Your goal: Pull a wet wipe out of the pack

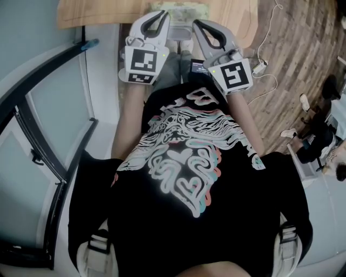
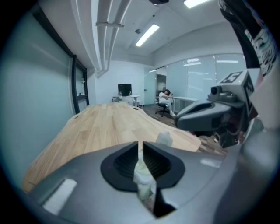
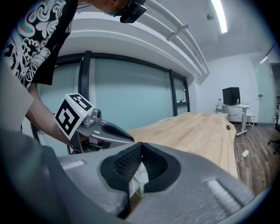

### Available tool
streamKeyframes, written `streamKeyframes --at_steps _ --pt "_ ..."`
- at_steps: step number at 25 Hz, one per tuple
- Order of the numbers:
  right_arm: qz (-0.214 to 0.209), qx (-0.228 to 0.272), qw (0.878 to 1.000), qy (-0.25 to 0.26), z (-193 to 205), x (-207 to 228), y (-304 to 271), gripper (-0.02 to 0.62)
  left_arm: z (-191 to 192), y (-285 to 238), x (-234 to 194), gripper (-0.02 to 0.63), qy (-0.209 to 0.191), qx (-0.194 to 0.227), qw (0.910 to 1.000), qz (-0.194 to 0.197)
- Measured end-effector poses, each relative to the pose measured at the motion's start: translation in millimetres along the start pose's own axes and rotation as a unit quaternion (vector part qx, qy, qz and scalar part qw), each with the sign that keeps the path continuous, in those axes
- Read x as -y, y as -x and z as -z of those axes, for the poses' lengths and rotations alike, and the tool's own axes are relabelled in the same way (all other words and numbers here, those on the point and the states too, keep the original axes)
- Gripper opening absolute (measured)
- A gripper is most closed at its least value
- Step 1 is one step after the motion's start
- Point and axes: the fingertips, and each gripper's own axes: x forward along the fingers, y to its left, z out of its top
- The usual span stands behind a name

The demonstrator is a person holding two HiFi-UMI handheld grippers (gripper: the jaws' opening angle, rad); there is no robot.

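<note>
A long wooden table (image 1: 97, 13) runs across the top of the head view. A person in a black printed T-shirt (image 1: 189, 162) stands at its near edge. The left gripper (image 2: 141, 146) and the right gripper (image 3: 141, 148) are held side by side, both angled down toward that edge, near each other but apart. Each has its jaws brought together at the tips. The pack of wipes (image 1: 184, 8) (pale green, only partly seen) lies at the table's edge, between the two sets of jaws. A pale scrap (image 2: 143, 175) shows in the slit behind the left tips, and a similar one behind the right. I cannot tell whether either is pinched or only seen through the gap.
</note>
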Motion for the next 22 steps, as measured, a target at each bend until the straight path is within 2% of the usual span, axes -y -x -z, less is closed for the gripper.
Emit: streamKeyframes --at_steps 7,22 --pt "-0.012 -0.009 1.000 -0.017 13.3 0.8 -10.8 0.000 13.9 -20.8 15.3 0.014 0.010 -0.030 0.9988 0.038" --pt "-0.013 -0.026 0.999 -0.040 31.8 7.7 -21.8 0.000 32.1 -44.5 31.2 0.083 -0.002 -0.083 0.9944 0.066"
